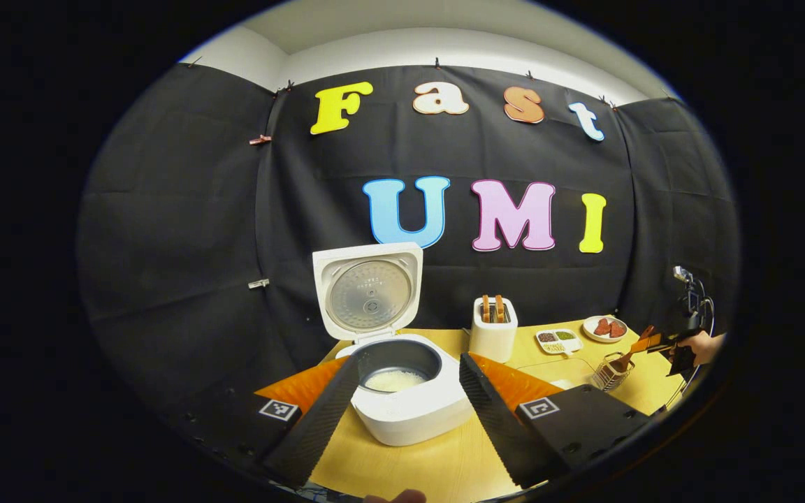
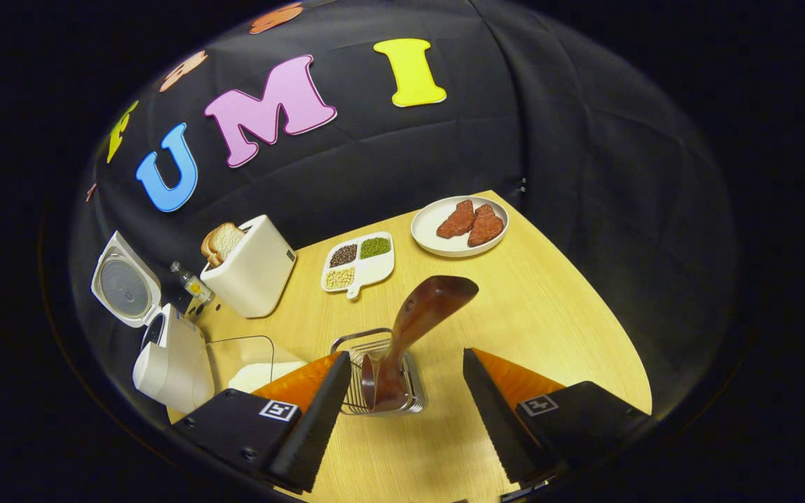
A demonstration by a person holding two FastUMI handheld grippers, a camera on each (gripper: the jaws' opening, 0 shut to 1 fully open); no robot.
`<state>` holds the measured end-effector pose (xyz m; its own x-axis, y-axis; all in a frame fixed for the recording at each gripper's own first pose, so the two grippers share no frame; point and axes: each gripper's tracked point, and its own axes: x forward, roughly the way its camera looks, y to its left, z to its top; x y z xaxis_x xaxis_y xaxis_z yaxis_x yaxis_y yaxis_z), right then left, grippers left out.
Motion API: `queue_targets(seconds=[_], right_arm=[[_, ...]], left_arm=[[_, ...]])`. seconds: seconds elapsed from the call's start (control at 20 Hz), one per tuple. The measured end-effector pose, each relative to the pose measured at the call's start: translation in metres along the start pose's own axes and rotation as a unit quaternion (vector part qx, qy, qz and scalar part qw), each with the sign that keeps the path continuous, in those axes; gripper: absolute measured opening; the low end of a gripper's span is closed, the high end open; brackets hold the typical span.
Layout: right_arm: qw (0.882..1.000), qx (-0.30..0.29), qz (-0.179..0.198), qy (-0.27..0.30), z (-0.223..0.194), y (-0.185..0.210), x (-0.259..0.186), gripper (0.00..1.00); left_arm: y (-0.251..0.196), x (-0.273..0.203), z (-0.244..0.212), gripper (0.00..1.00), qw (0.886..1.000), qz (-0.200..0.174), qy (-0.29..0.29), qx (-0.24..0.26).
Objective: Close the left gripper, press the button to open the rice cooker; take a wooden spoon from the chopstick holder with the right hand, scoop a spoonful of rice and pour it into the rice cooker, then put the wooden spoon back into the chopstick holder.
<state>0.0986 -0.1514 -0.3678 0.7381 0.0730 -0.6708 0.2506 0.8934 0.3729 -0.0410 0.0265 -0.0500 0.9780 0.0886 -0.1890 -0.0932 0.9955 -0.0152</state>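
With the wooden spoon (image 2: 416, 328) standing in the chopstick holder (image 2: 381, 374), your wide-open, empty right gripper (image 2: 402, 405) should draw straight back from the holder.

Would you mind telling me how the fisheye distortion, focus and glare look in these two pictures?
Left gripper view: the wall bows outward, the open white rice cooker is sharp at centre, the far right gripper small and soft at the rim. Right gripper view: the light wooden table curves, and the dark wooden spoon shows glossy highlights.

rice cooker (image 1: 402, 391) open; wooden spoon (image 2: 413, 328) in chopstick holder (image 2: 413, 402).
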Motion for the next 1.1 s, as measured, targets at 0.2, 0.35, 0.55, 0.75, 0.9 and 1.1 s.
queue_targets(seconds=[0.2,0.35,0.55,0.75,0.9,1.1], right_arm=[[1.000,-0.003,-0.004,-0.015,-0.001,0.004,-0.024,0.99],[1.000,0.007,0.005,-0.024,-0.003,0.017,-0.047,0.99],[0.998,0.015,0.018,-0.060,0.007,0.041,-0.081,0.99],[0.995,-0.029,0.032,-0.094,0.013,0.075,-0.115,0.98],[0.991,-0.052,0.048,-0.115,0.018,0.106,-0.140,0.99],[0.986,-0.060,0.065,-0.140,0.023,0.135,-0.160,0.99]], left_arm=[[-0.001,0.002,0.003,0.99,1.000,-0.021,-0.007,-0.006],[-0.001,0.010,0.010,0.99,0.999,-0.031,-0.018,0.002],[0.001,0.032,0.035,0.99,0.999,-0.026,-0.044,0.017],[0.005,0.062,0.066,0.98,0.997,-0.008,-0.074,0.037],[0.009,0.087,0.098,0.96,0.994,-0.003,-0.107,0.030],[0.016,0.131,0.128,0.96,0.991,0.013,-0.130,0.020]])
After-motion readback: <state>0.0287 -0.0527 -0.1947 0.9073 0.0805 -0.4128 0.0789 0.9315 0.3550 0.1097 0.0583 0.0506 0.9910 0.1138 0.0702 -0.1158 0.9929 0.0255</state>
